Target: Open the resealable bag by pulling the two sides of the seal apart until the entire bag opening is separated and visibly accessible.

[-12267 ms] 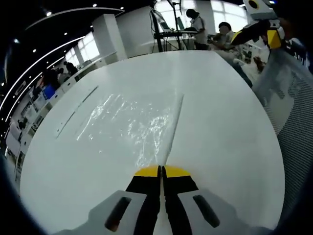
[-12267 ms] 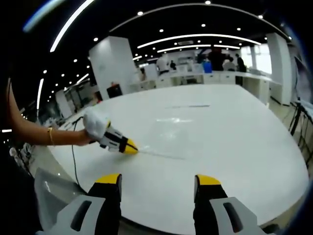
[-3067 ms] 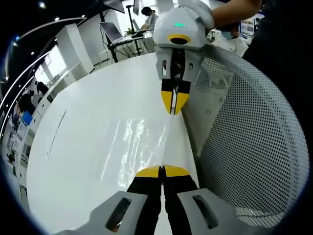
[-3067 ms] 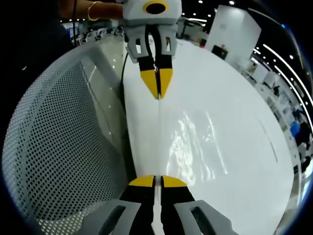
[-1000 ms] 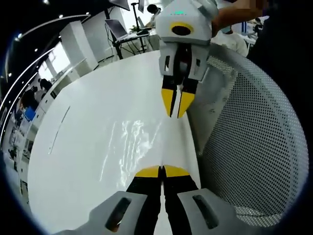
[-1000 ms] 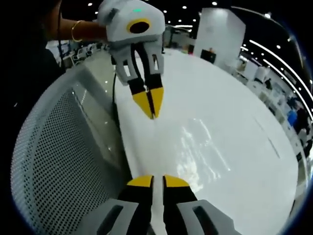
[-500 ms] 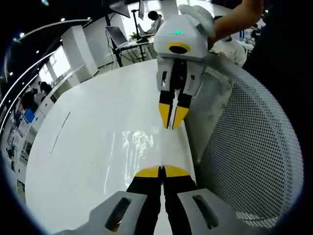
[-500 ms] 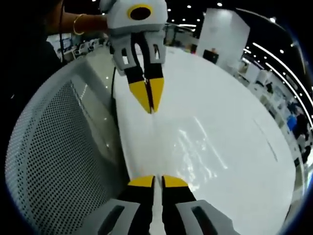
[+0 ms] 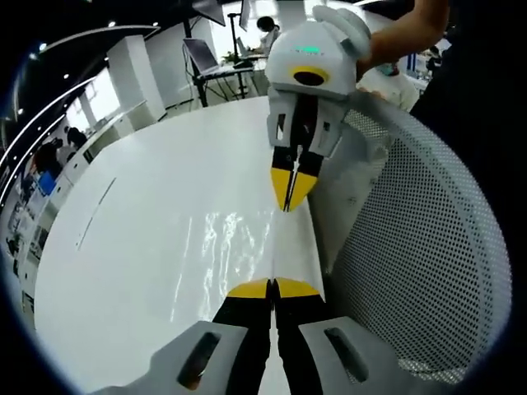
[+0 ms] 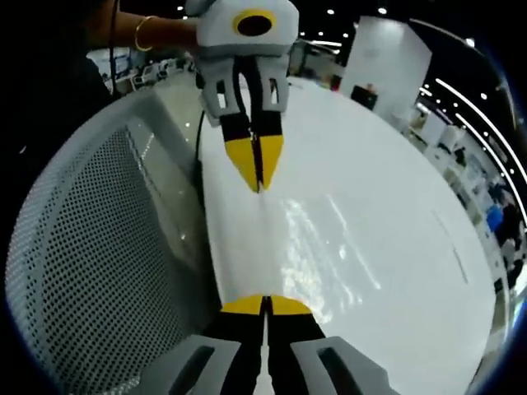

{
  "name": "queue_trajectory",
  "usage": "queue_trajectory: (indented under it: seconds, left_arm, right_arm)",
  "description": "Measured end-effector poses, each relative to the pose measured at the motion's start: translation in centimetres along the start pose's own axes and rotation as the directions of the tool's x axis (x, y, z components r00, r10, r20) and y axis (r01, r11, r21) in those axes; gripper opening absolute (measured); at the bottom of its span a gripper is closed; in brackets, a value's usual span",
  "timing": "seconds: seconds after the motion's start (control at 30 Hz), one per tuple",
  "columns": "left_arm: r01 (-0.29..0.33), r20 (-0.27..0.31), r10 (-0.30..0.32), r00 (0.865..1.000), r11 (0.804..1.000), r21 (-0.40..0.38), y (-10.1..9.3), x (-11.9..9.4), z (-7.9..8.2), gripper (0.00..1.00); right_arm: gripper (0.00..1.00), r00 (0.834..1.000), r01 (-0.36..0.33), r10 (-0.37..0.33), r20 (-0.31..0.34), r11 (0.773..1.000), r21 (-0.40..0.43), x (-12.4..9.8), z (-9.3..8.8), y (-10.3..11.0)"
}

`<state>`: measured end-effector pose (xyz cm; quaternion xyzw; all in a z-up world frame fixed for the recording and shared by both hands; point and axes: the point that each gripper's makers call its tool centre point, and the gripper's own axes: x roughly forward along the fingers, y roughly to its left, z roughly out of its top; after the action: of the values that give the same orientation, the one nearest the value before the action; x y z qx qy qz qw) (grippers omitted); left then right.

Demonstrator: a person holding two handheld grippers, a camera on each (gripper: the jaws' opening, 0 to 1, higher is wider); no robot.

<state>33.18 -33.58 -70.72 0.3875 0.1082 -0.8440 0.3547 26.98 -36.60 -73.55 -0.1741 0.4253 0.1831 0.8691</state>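
A clear resealable bag (image 9: 221,247) lies flat on the white table (image 9: 148,156), glinting, with its seal strip (image 9: 278,239) running along the table's near edge. My left gripper (image 9: 272,285) is shut on one end of that strip. Facing it from the far end, my right gripper (image 9: 287,206) is shut on the strip too. In the right gripper view, the bag (image 10: 325,247) spreads to the right of the seal strip (image 10: 262,247), held between my right gripper (image 10: 264,303) at the bottom and my left gripper (image 10: 258,188) above. The seal looks flat and pressed together.
A white mesh chair back (image 9: 412,247) stands right against the table edge beside the seal, also in the right gripper view as the chair back (image 10: 90,247). A person's arm (image 9: 403,29) holds the far gripper. People and desks stand far behind the table (image 10: 395,156).
My right gripper's jaws, slightly apart a second ago, have come together on the seal strip. The left gripper has stayed shut on its end. Both views have shifted a little.
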Motion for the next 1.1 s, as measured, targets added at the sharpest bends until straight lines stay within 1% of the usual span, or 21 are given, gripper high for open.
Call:
queue_trajectory:
  seconds: [0.1, 0.17, 0.27, 0.33, 0.43, 0.47, 0.53, 0.57, 0.63, 0.8, 0.83, 0.87, 0.93, 1.1]
  left_arm:
    - [0.015, -0.028, -0.015, 0.999, 1.000, -0.023, -0.3, 0.4, -0.8, 0.00]
    - [0.022, -0.050, -0.023, 0.998, 1.000, -0.017, -0.6, 0.6, -1.3, 0.00]
    - [0.012, -0.050, -0.013, 0.999, 1.000, -0.017, -0.4, 0.5, -1.2, 0.00]
    - [0.006, -0.038, -0.007, 0.999, 0.999, -0.035, -0.1, 0.2, -1.0, 0.02]
    - [0.001, -0.029, -0.002, 1.000, 0.999, -0.048, 0.2, -0.1, -0.6, 0.11]
    - [-0.011, -0.022, 0.010, 1.000, 0.999, -0.047, 0.5, -0.3, -0.4, 0.13]
    - [-0.018, -0.009, 0.018, 1.000, 0.998, -0.052, 0.8, -0.5, -0.1, 0.15]
    - [-0.011, 0.018, 0.013, 1.000, 0.997, -0.081, 1.0, -0.7, 0.3, 0.17]
    - [-0.029, 0.033, 0.033, 0.999, 0.993, -0.112, 1.6, -0.9, 0.5, 0.17]
    - [-0.037, 0.052, 0.044, 0.998, 0.992, -0.124, 2.0, -0.9, 1.3, 0.15]
    - [-0.041, 0.050, 0.047, 0.998, 0.992, -0.119, 2.1, -0.7, 1.4, 0.16]
    - [-0.052, 0.031, 0.055, 0.998, 0.994, -0.094, 2.2, -0.5, 1.3, 0.16]
    - [-0.050, 0.009, 0.051, 0.999, 0.996, -0.075, 2.2, 0.0, 1.2, 0.15]
    - [-0.013, 0.005, 0.013, 1.000, 0.998, -0.054, 1.3, 1.3, 2.1, 0.14]
  right_arm:
    - [0.00, 1.000, -0.010, 0.010, -0.013, 0.999, -0.032, 0.0, 0.1, 0.2]
    - [0.00, 1.000, -0.014, 0.013, -0.019, 0.999, -0.053, 0.0, 0.1, 0.3]
    - [0.00, 0.999, -0.018, 0.016, -0.033, 0.997, -0.077, 0.0, 0.1, 0.3]
    - [0.00, 0.999, -0.018, 0.015, -0.034, 0.996, -0.084, -0.1, 0.1, 0.3]
    - [0.00, 0.999, -0.020, 0.017, -0.026, 0.996, -0.088, -0.1, 0.2, 0.3]
    - [0.00, 0.999, -0.020, 0.017, -0.028, 0.996, -0.090, -0.1, 0.2, 0.3]
    - [0.00, 0.999, -0.022, 0.019, -0.035, 0.995, -0.099, -0.1, 0.1, 0.3]
    - [0.00, 0.999, -0.023, 0.019, -0.039, 0.994, -0.107, -0.1, 0.0, 0.3]
    - [0.00, 0.999, -0.023, 0.019, -0.043, 0.993, -0.112, -0.2, 0.0, 0.3]
    - [0.00, 0.999, -0.023, 0.017, -0.046, 0.991, -0.129, -0.3, 0.0, 0.2]
    - [0.00, 0.999, -0.022, 0.016, -0.047, 0.991, -0.133, -0.3, 0.1, 0.2]
    - [0.00, 0.999, -0.021, 0.015, -0.050, 0.990, -0.138, -0.3, 0.1, 0.2]
    - [0.00, 0.999, -0.022, 0.015, -0.053, 0.989, -0.148, -0.3, 0.1, 0.2]
    - [0.00, 0.998, -0.021, 0.011, -0.061, 0.985, -0.170, -0.4, 0.2, 0.2]
